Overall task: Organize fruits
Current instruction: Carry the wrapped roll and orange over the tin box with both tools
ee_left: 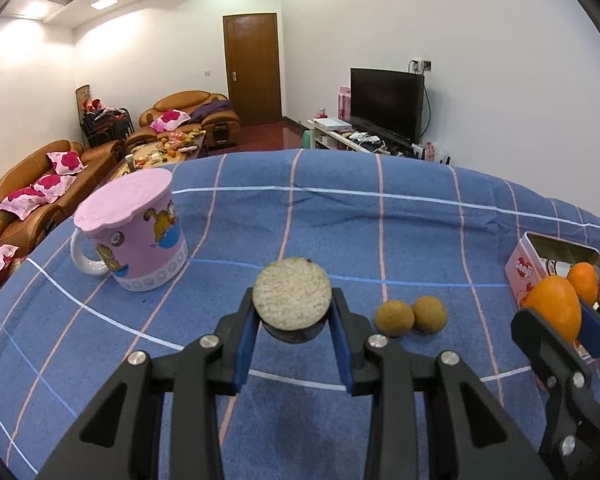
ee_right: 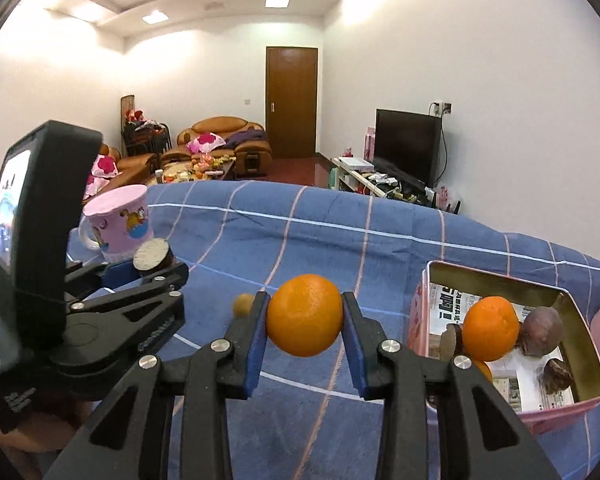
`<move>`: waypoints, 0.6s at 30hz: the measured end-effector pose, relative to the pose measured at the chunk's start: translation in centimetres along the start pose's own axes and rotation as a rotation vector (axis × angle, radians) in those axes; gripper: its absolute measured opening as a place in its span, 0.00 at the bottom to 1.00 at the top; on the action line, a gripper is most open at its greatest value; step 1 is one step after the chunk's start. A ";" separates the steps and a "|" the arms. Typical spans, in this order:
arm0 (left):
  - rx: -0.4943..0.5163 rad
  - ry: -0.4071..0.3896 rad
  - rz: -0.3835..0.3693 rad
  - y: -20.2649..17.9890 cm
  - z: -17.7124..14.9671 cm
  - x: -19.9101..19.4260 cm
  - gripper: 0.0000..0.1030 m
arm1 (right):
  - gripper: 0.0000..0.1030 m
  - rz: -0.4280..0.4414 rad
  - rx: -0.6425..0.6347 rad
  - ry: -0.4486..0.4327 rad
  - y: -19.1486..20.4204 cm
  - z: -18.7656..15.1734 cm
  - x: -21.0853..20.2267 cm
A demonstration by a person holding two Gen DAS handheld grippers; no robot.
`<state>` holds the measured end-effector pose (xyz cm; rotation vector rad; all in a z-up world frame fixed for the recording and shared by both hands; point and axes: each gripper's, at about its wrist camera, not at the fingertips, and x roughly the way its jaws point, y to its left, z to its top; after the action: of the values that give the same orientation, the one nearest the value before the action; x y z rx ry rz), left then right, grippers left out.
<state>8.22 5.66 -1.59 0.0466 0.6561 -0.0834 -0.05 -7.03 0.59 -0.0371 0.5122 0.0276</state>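
Blue checked cloth [ee_left: 380, 240] is bunching; left gripper [ee_left: 292, 312] clutching the cut piece [ee_left: 292, 296], right gripper [ee_right: 305, 316] pinching an orange [ee_right: 305, 314] that risks rolling off short of the tin [ee_right: 420, 312]

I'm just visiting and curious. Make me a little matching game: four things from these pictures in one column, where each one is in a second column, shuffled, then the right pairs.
Things
1. orange
2. round cut piece with a pale face
3. pink mug
4. two small brown fruits

Places
A. lying side by side on the blue checked cloth
B. clamped in the left gripper
C. clamped in the right gripper
D. standing on the cloth, covered by a pink lid

Pairs: 1-C, 2-B, 3-D, 4-A
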 end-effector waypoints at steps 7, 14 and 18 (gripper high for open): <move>-0.028 -0.018 -0.026 0.7 -0.4 -0.7 0.35 | 0.36 0.014 0.024 0.003 -0.5 0.2 0.3; -0.040 -0.048 -0.014 0.8 -0.7 -1.5 0.35 | 0.36 0.017 0.028 -0.006 -0.7 0.1 0.4; -0.040 -0.061 -0.011 0.7 -0.9 -1.9 0.35 | 0.36 0.014 0.013 -0.016 -0.3 -0.1 -0.1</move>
<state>6.24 6.56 -1.19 0.0019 0.5974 -0.0815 -0.14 -7.38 0.54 -0.0210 0.4962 0.0386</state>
